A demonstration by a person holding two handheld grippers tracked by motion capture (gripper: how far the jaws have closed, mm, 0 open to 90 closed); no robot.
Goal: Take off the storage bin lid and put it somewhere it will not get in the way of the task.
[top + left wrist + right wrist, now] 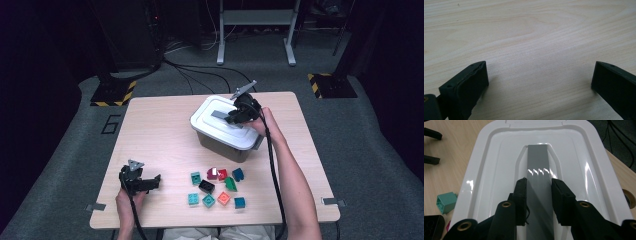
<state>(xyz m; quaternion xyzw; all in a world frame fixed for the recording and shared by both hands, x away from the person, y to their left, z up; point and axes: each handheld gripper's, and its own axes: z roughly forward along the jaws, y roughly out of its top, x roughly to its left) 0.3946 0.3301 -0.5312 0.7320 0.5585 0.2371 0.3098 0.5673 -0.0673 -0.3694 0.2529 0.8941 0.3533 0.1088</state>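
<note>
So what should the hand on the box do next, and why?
Probably lift straight up. The right hand-held gripper is shut on the grey handle strip of the white plastic lid, and the lid still sits on the grey box. The coloured toy blocks wait on the wooden table.

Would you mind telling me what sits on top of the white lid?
The right claw is clamped on the grey handle set into the white lid. The box's inside stays covered.

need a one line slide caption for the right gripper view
Right gripper shut on the grey handle of the white lid, a teal block on the table beside the box.
</note>
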